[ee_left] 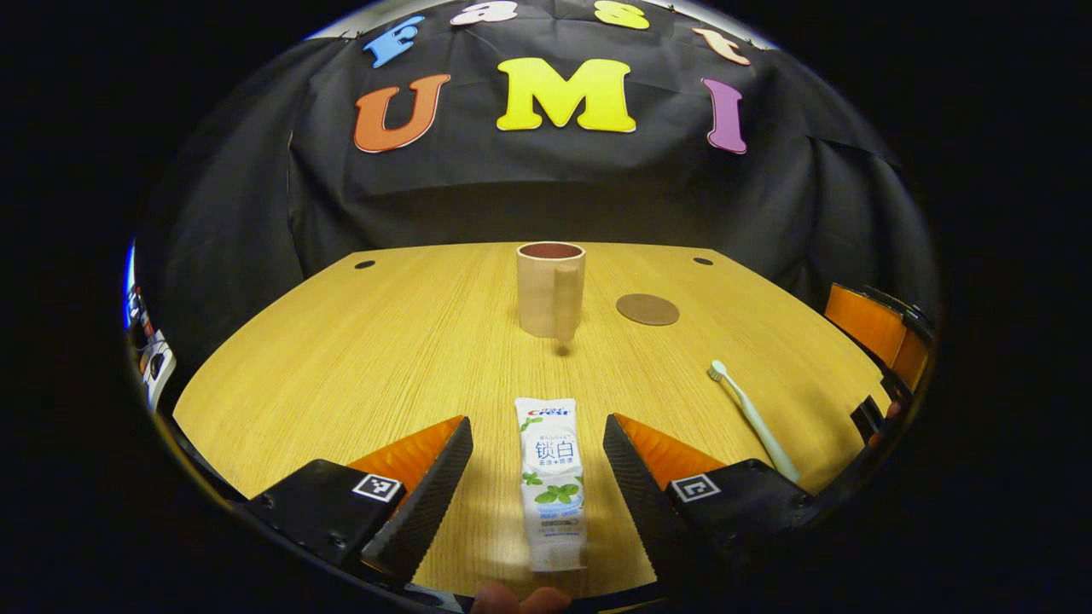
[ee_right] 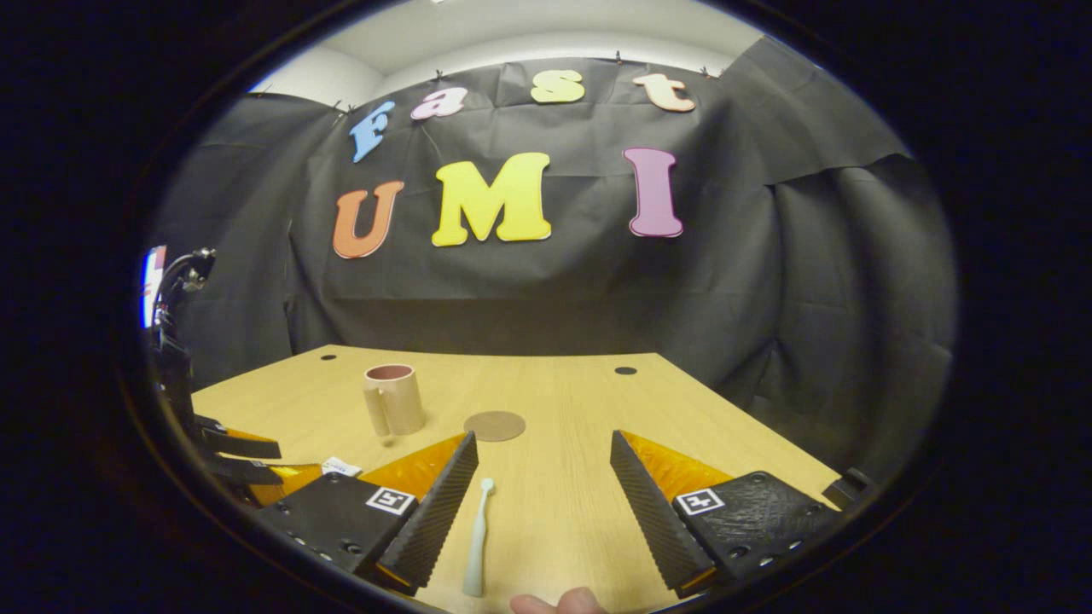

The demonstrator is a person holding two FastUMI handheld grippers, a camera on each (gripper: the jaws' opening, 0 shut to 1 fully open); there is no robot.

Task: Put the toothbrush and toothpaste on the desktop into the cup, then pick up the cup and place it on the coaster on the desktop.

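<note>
Left gripper view, toothpaste (ee_left: 552, 482) between spread left gripper (ee_left: 537, 477), untouched, right gripper (ee_right: 543, 495) spread beside toothbrush (ee_right: 478, 537)

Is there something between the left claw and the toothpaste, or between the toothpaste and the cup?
Nothing visible. The toothpaste tube lies between the open left claw fingers, and only bare desktop separates it from the cup.

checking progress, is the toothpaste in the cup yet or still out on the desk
Still out: the toothpaste lies flat on the desk, between the open left tool's fingers, well short of the upright cup.
</note>
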